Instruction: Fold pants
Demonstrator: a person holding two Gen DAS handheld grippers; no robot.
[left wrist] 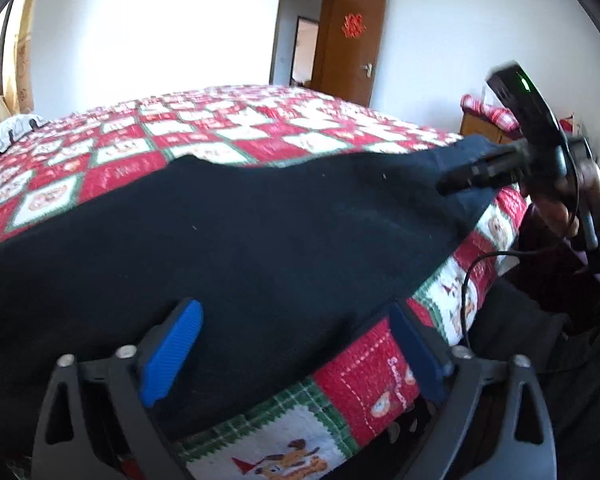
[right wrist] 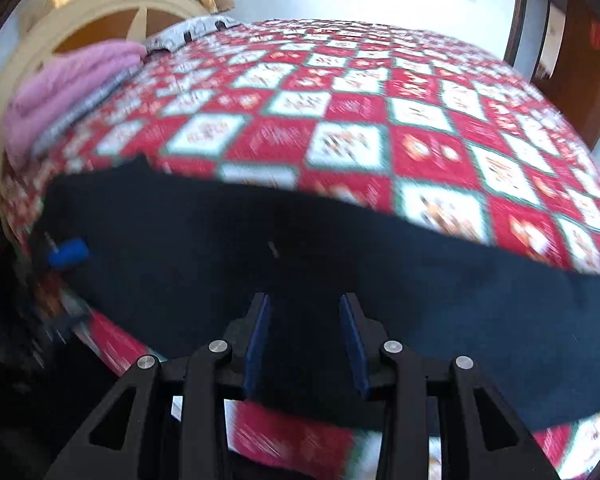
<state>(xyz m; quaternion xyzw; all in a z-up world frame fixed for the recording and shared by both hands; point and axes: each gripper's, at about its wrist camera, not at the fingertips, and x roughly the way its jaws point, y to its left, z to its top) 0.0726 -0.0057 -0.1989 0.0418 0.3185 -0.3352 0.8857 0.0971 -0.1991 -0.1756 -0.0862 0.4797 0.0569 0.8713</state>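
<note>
The dark pants point(left wrist: 228, 240) lie flat as a long band along the near edge of the quilted bed point(left wrist: 260, 128), soft and limp, best pinched at a hem or edge, while the left gripper point(left wrist: 296, 344) gapes wide and the right gripper point(right wrist: 305, 340) stands partly apart, neither clamping cloth.

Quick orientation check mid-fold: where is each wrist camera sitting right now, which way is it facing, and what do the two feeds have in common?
Left wrist: sits on the left gripper at the bed's near edge, facing across the dark pants toward the open door; its own open jaws show, and the hand carrying the right gripper.
Right wrist: sits on the right gripper over the pants, facing the headboard; its parted jaws show, plus a blue pad of the left gripper.
Shared: pants, the red checked quilt, each other's gripper.
</note>
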